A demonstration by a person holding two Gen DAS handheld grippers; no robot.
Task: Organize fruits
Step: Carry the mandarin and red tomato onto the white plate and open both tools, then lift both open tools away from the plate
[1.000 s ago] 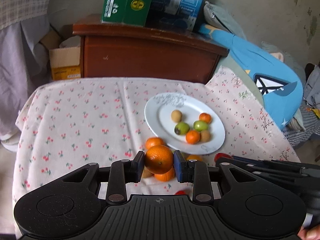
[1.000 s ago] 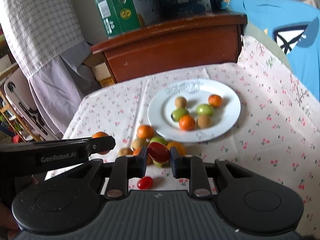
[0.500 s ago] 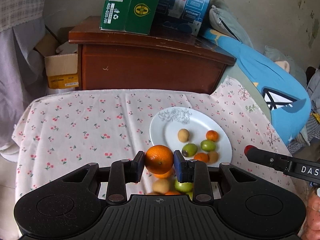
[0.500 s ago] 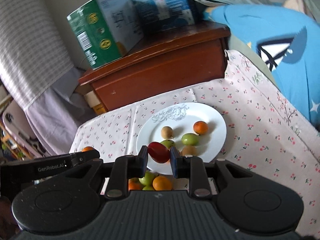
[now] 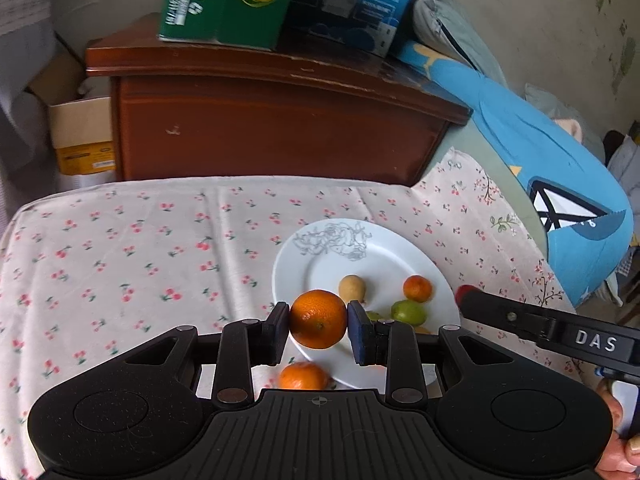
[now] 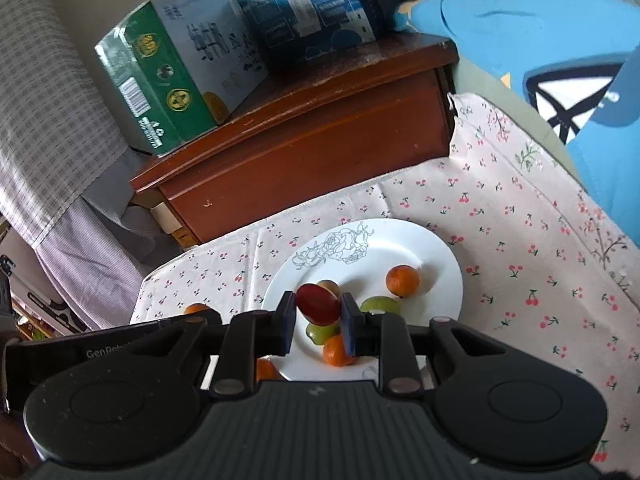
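Note:
My left gripper (image 5: pixel 319 320) is shut on an orange (image 5: pixel 318 319) and hovers over the near left rim of the white plate (image 5: pixel 384 256). My right gripper (image 6: pixel 318 312) is shut on a small dark red oval fruit (image 6: pixel 317 304) above the same plate (image 6: pixel 436 252). On the plate lie a small orange fruit (image 6: pixel 402 280), green fruits (image 6: pixel 380 305) and a tan one (image 5: pixel 352 287). Another orange (image 5: pixel 303 376) rests on the cloth beside the plate's near edge. The right gripper's arm (image 5: pixel 548 326) shows at the right of the left wrist view.
The table wears a cherry-print cloth (image 5: pixel 140 248). Behind it stands a dark wooden cabinet (image 5: pixel 276 128) carrying a green box (image 5: pixel 224 0) and a blue box (image 5: pixel 356 0). A blue cushion (image 5: pixel 560 184) lies at the right, a cardboard box (image 5: pixel 80 136) at the left.
Both grippers have moved forward from the loose fruit pile on the cloth to over the plate, each keeping its fruit. The right gripper has rolled, tilting its view.

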